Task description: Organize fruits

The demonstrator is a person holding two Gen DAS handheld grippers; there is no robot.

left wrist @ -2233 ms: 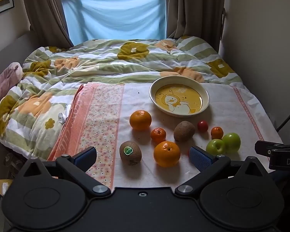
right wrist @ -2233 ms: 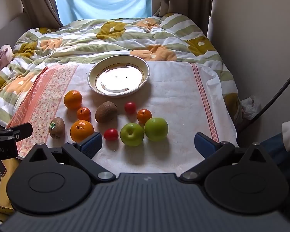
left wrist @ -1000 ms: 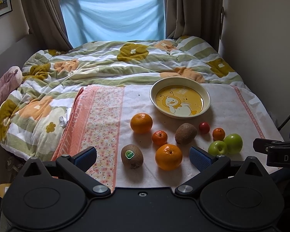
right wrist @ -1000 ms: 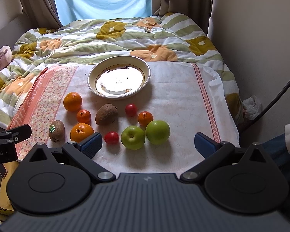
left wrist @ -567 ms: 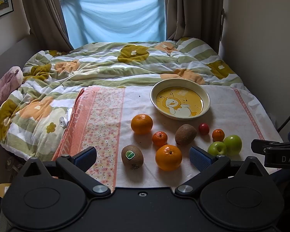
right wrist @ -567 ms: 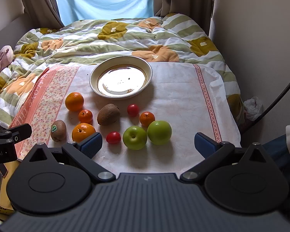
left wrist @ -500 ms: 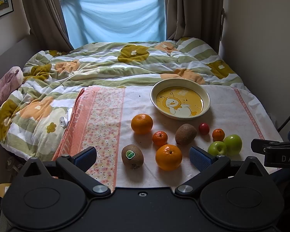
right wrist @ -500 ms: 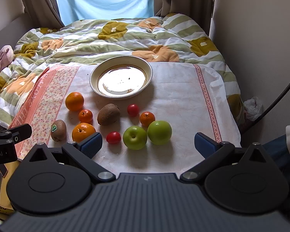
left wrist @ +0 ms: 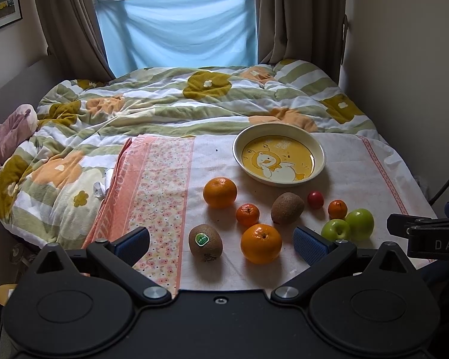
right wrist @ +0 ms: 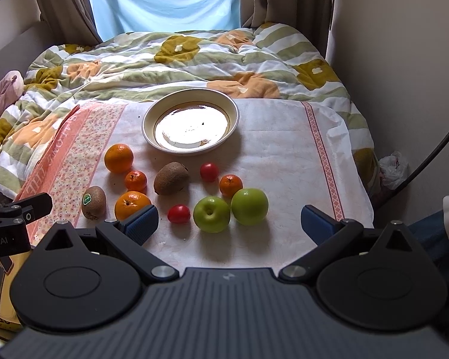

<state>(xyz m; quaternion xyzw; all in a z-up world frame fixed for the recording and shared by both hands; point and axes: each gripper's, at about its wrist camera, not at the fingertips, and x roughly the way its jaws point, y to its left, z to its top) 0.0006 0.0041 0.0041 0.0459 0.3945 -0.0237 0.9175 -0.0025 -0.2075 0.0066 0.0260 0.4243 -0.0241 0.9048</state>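
Fruit lies on a white cloth [left wrist: 353,161] on the bed, in front of an empty cream plate [left wrist: 280,137] [right wrist: 233,110] with a yellow duck picture. There are two large oranges [left wrist: 261,243] [left wrist: 220,192], two small mandarins [left wrist: 247,214] [left wrist: 337,209], two kiwis [left wrist: 205,241] [left wrist: 287,208], two green apples [right wrist: 211,214] [right wrist: 249,206] and two small red tomatoes [right wrist: 179,213] [right wrist: 209,171]. My left gripper [left wrist: 221,243] is open and empty, just short of the stickered kiwi and near orange. My right gripper [right wrist: 229,221] is open and empty, just short of the apples.
A rumpled flowered quilt [left wrist: 179,104] covers the bed behind the cloth. A pink soft item [left wrist: 9,134] lies at the left edge. A wall [right wrist: 404,59] runs along the right side. Curtains and a blue sheet [left wrist: 179,30] hang at the window.
Both grippers have drifted slightly, so the fruit sits a little lower in each view. Nothing on the cloth has moved and both grippers stay open.
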